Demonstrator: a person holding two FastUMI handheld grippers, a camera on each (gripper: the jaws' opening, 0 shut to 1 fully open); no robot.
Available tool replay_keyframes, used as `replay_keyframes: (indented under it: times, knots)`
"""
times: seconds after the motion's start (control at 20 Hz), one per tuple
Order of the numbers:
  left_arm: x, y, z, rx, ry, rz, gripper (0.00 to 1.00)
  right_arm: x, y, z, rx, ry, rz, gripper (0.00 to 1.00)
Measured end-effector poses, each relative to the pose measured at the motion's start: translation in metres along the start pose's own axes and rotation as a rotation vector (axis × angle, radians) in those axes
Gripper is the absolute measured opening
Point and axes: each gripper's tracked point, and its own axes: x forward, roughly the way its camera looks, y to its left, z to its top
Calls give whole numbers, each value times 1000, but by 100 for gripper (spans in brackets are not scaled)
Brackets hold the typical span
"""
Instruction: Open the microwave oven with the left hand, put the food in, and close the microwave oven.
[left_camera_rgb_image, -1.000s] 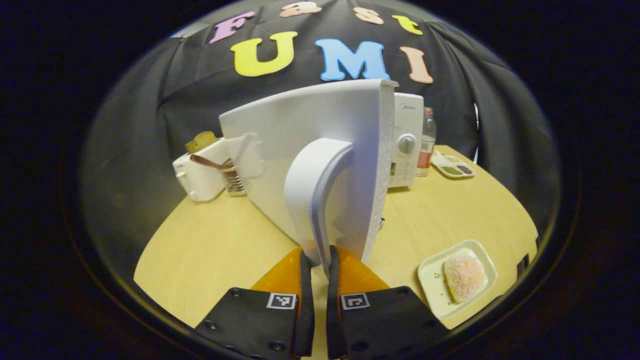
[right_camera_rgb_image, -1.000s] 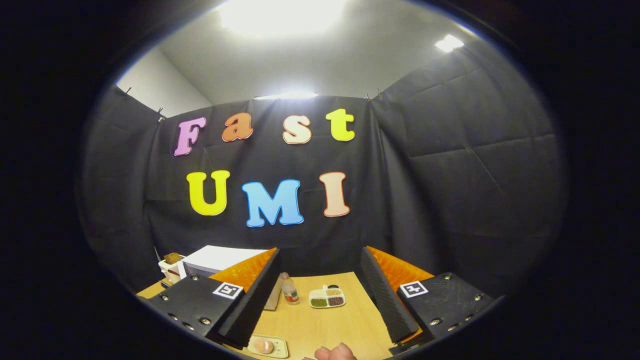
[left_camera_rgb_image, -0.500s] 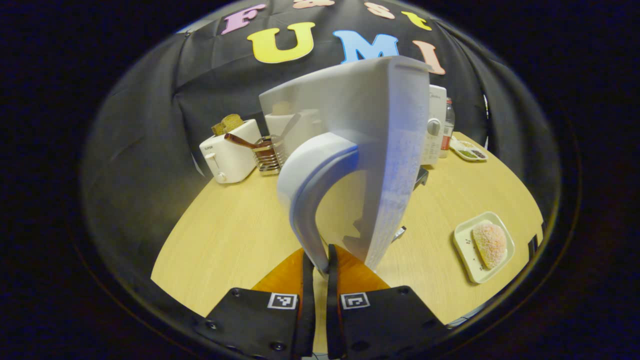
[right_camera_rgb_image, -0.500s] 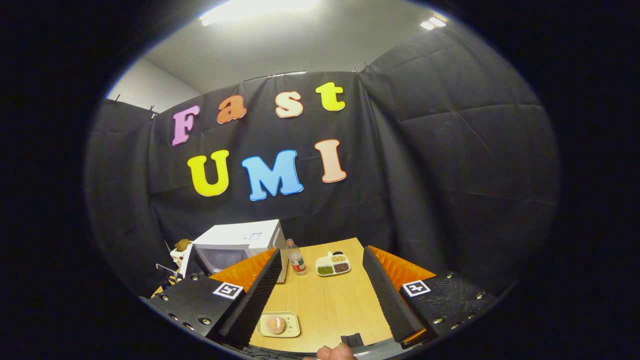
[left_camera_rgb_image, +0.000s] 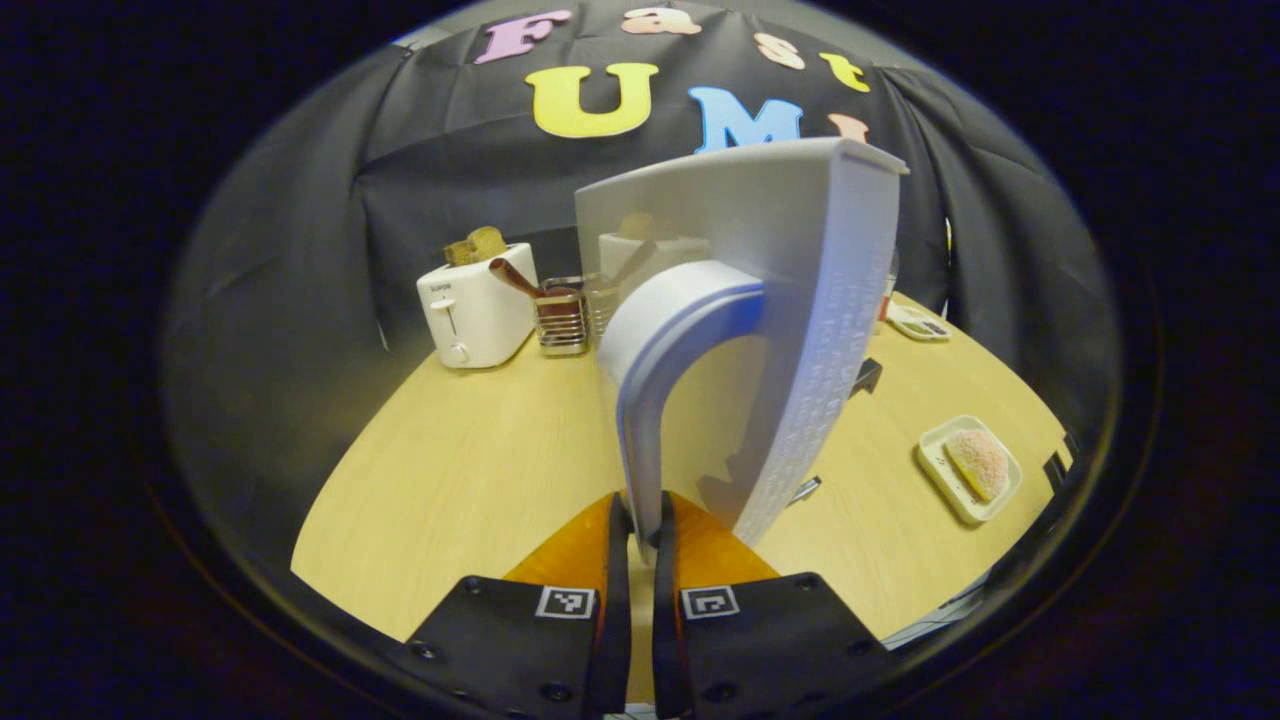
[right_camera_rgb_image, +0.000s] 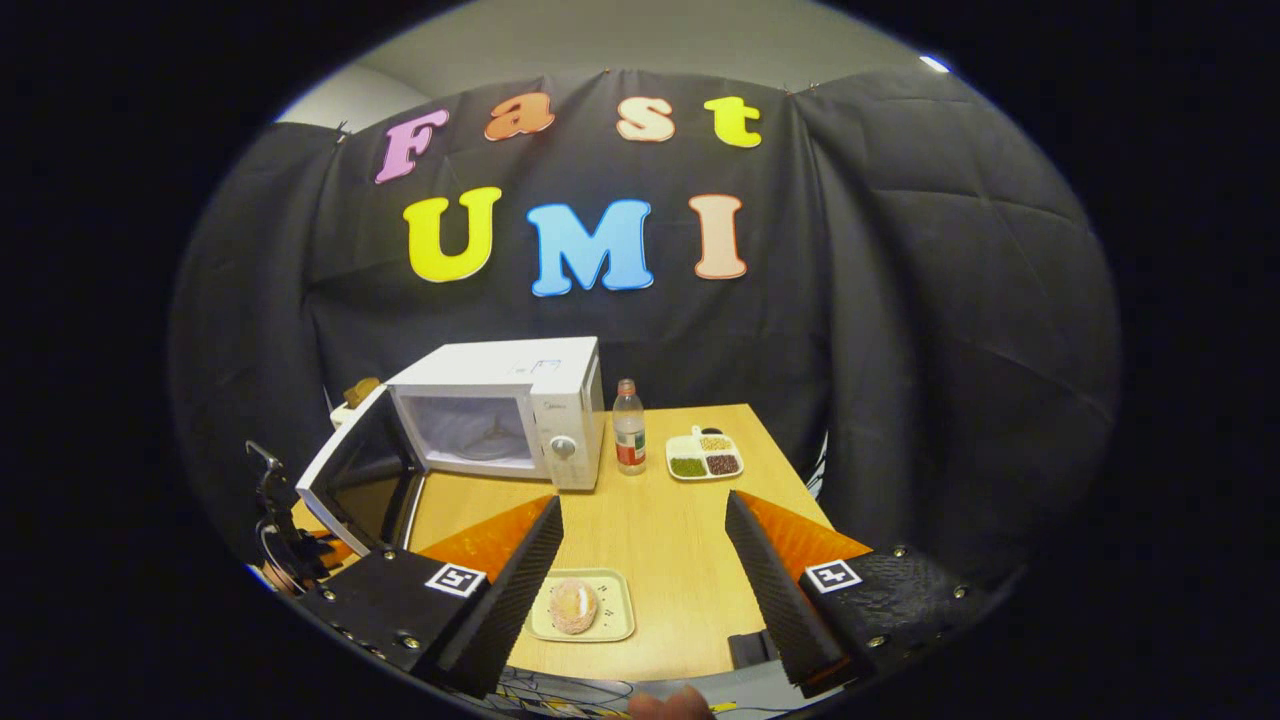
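The left gripper (left_camera_rgb_image: 638, 545) is clamped on the lower end of the curved white door handle (left_camera_rgb_image: 660, 380), both fingers pressing its sides, and the microwave door (left_camera_rgb_image: 790, 330) stands swung wide open, edge-on in the left gripper view. In the right gripper view the same door (right_camera_rgb_image: 352, 482) hangs open to the left of the white microwave oven (right_camera_rgb_image: 505, 410), whose lit cavity faces the table's front edge, and the left gripper (right_camera_rgb_image: 285, 545) shows as a dark shape at the door's outer edge. The right gripper (right_camera_rgb_image: 643, 545) hovers above the near edge of the wooden table (right_camera_rgb_image: 690, 560) with its fingers spread wide apart and nothing between them. The food, a round sugared bun (right_camera_rgb_image: 573, 605), lies on a pale rectangular plate (right_camera_rgb_image: 612, 610) in front of the microwave oven, near the table's front edge, just below the right gripper's left finger. A plastic bottle (right_camera_rgb_image: 628, 440) stands just right of the microwave oven, with a divided snack tray (right_camera_rgb_image: 705, 458) further right. Left of the microwave oven, the left gripper view shows a white toaster (left_camera_rgb_image: 475, 310) holding bread and a wire utensil holder (left_camera_rgb_image: 560, 320) beside it.
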Motion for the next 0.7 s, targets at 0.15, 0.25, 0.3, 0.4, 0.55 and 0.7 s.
replay_keyframes:
  times: [0.15,0.25,0.3,0.4,0.55,0.7]
  knots:
    - [-3,17,-2,-3,22,-41,17,24,31,-46,20,116,23,100]
    - [-4,26,-3,4,20,-53,17,42,48,-79,-15,205,38,100]
    - [-5,26,-4,-14,25,-67,18,51,53,-92,-34,242,41,100]
    - [-15,33,-6,-27,9,-51,21,67,59,-119,-46,318,41,100]
    - [-38,46,-13,12,1,6,47,81,68,-156,-16,418,44,100]
    - [-72,56,-17,17,-20,72,55,101,74,-188,-37,486,42,100]
